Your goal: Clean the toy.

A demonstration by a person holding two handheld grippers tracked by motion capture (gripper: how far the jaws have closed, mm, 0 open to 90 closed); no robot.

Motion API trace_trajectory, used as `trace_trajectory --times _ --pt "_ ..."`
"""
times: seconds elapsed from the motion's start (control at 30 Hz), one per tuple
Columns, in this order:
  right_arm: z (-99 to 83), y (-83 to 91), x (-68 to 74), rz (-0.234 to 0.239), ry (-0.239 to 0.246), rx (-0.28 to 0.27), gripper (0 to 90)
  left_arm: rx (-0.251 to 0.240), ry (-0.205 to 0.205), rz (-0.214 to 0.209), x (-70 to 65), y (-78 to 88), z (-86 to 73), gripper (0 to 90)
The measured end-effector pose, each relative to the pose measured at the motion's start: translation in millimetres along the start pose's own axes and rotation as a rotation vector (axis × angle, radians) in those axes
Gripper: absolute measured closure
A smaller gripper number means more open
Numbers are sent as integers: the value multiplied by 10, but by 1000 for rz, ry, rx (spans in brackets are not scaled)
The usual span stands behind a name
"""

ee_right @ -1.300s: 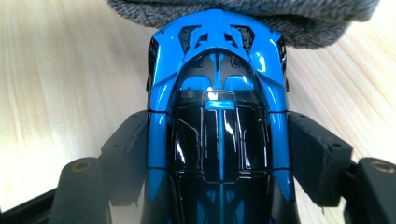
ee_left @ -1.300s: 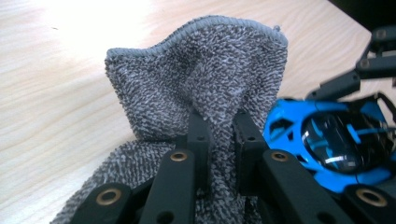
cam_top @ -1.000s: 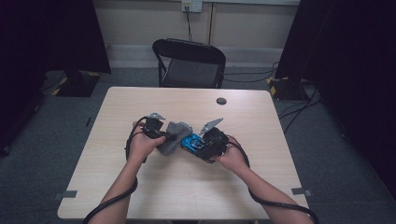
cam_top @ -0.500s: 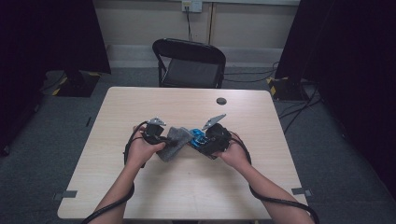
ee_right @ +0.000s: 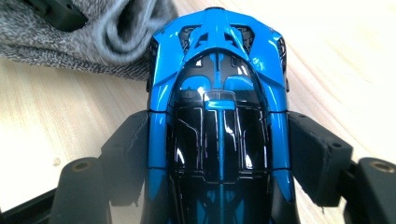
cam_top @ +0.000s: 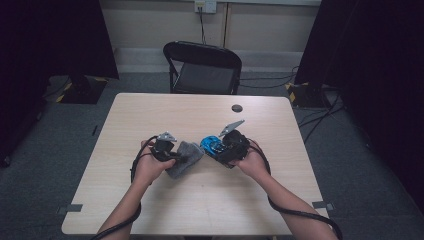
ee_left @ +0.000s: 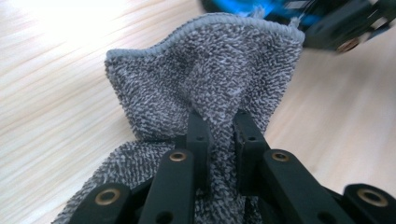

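- My left tool (ee_left: 219, 140) is clamped on a pinched fold of the grey terry cloth (ee_left: 201, 79); the jaws stand nearly together with pile bunched between them.
- My right tool (ee_right: 219, 154) grips the blue toy car (ee_right: 217, 93) across its flanks, one pad on each side of the cabin.
- In the high view, the cloth lies on the table (cam_top: 210, 210) just in front of the left tool, its far edge touching the car's nose.
- Cloth, judged: soft, light, limp. It will drape and drag, so a gathered fold is the right hold.
- Car, judged: rigid, glossy, likely slippery under the pads. The thin fins look fragile.
- I'd keep hold at the flat mid-body sides, away from the tapered nose.
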State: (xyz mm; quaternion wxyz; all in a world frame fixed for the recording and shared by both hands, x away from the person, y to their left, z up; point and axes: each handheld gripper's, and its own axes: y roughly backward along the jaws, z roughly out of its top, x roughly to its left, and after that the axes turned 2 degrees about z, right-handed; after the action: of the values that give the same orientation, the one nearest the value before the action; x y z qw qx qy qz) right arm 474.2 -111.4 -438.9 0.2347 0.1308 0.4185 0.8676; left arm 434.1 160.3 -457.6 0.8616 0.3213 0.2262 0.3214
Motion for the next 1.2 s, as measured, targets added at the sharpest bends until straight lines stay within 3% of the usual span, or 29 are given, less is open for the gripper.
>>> trace_trajectory --times 0.17,0.2,0.23,0.27,0.3,0.37,0.47,0.57,0.6,0.67,0.7,0.73,0.77,0.8,0.83,0.9,1.0,1.2 --pt "3 35 -13 -4 -1 -3 287 4 -71 32 20 -78 -93 732" --pt "7 41 -8 -3 -1 -6 287 1 -98 44 28 -85 -109 682" --pt "10 45 -7 0 -2 -7 287 -13 -120 84 34 -83 -131 587" --pt "15 50 0 -1 0 -11 287 -20 -117 96 43 -59 -142 474" --pt "20 54 6 -2 2 -12 287 -32 -101 81 47 -26 -158 445" --pt "30 56 11 -1 6 -13 287 -43 -116 89 61 50 -191 444" --pt "51 51 18 1 3 -14 287 -26 -137 93 73 86 -266 373" --pt "77 46 41 -1 5 -17 287 2 -137 102 102 72 -352 365" --pt "88 46 48 4 5 -17 287 4 -129 76 110 53 -375 395" --pt "108 50 64 1 9 -21 287 15 -133 64 109 18 -405 463" --pt "122 57 68 5 10 -22 287 21 -113 43 99 5 -415 551" --pt "139 63 74 11 8 -27 287 28 -77 47 90 8 -396 701" --pt "153 69 81 6 12 -30 287 37 -52 57 77 5 -370 745" --pt "169 71 87 13 13 -27 287 53 -54 64 71 6 -331 772" --pt "184 75 98 9 18 -25 287 41 -56 79 66 4 -304 786" --pt "213 87 114 18 22 -28 287 -2 -13 127 64 9 -214 794" --pt "253 116 153 16 33 -42 287 -22 19 179 76 -3 -79 797" --pt "301 109 177 10 34 -49 287 -84 9 86 -128 -147 80 797"
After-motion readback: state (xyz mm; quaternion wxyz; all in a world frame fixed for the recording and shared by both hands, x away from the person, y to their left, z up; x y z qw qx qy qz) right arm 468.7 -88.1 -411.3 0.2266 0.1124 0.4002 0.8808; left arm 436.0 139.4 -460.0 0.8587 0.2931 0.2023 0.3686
